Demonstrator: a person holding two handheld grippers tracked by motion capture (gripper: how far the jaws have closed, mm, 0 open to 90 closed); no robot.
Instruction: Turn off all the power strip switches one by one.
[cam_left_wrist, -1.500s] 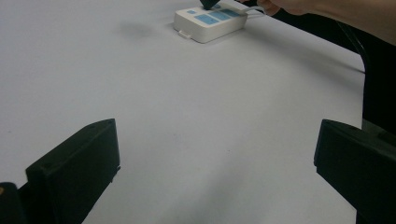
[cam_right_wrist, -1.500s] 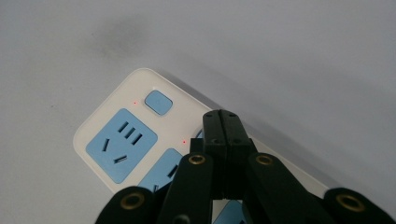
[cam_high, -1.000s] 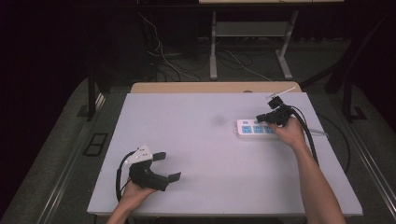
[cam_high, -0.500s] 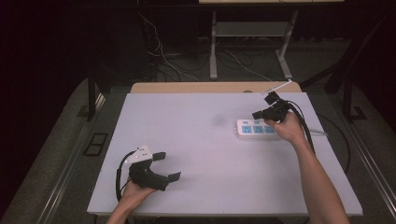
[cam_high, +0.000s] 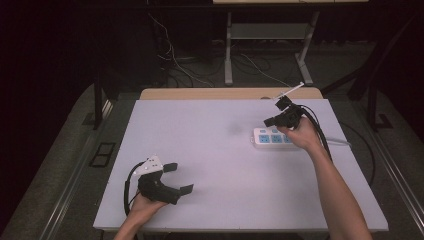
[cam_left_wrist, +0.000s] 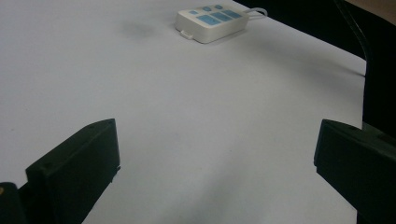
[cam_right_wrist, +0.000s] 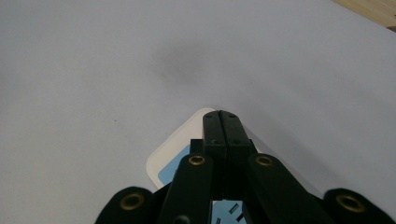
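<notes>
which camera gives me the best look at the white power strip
The left gripper view: the power strip lies whole and unblocked there, blue sockets and cord showing. In the high view the right hand covers its right end. In the right gripper view the shut right gripper hides most of it.

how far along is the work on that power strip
Done: little shows. The white power strip lies flat on the table with its own cord attached; no plug can be seen in its blue sockets. In hand: the right gripper is just above the strip, jaws shut with nothing between them. Left: any actual work; the left gripper rests open at the near edge.
</notes>
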